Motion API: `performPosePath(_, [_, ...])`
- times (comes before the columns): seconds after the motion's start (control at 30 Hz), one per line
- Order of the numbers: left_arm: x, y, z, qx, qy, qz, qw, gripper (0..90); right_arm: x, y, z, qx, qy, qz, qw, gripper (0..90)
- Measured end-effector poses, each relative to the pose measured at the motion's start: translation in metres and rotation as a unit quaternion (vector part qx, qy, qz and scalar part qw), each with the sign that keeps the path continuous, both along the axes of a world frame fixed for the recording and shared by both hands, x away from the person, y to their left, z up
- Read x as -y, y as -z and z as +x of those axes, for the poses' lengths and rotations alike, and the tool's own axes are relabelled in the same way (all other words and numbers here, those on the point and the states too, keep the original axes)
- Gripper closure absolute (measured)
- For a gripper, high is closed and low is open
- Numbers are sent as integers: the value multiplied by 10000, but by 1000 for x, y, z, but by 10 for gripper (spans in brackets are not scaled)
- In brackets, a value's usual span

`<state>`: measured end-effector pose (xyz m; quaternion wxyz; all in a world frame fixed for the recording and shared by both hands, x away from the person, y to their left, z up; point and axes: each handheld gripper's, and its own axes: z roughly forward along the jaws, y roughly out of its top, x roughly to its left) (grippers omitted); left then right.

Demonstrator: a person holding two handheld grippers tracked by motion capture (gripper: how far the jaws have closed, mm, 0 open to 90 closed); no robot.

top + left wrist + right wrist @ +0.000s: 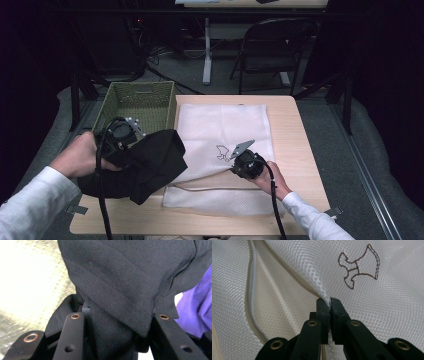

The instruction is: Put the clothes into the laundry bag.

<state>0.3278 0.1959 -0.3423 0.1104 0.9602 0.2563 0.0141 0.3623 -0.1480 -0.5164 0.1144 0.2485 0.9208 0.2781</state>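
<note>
The left gripper [131, 145], level at the table's near left beside a green basket [137, 102], was clamped on a bunched black cloth [150, 162] that drooped over the mesh bag's [225, 125] left edge, while the right gripper [329, 305] pinched shut on the white bag's raised zipper edge.

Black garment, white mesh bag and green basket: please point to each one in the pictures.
black garment [150, 160], high view, middle of the folded cloth.
white mesh bag [220, 125], high view, flat upper panel.
green basket [172, 102], high view, right wall.
</note>
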Motion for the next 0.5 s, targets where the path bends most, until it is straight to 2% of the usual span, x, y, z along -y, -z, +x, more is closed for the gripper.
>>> performPosePath(0.13, [12, 9, -7, -203, 172, -68, 9996, 619, -1, -1, -2, -56, 97, 23, 9999, 870])
performPosePath(0.2, [18, 14, -9, -286, 237, -119, 9992, 619, -1, 0, 0, -12, 49, 15, 10000, 870])
performPosePath(0.23, [20, 16, -10, -319, 267, -177, 9990, 619, -1, -1, 0, 11, 56, 20, 10000, 870])
performPosePath(0.27, [23, 19, -11, -368, 304, -223, 9986, 619, -1, -1, -1, -59, 136, 35, 9999, 870])
performPosePath(0.37, [31, 29, -12, -537, 344, -353, 9973, 619, -1, 0, 0, -14, 72, 34, 10000, 870])
performPosePath(0.43, [38, 37, -11, -625, 379, -302, 9969, 619, -1, -2, -1, -32, 125, 58, 9999, 871])
performPosePath(0.5, [45, 46, -11, -658, 405, -350, 9964, 619, -1, -2, 0, 19, 102, 70, 9999, 871])
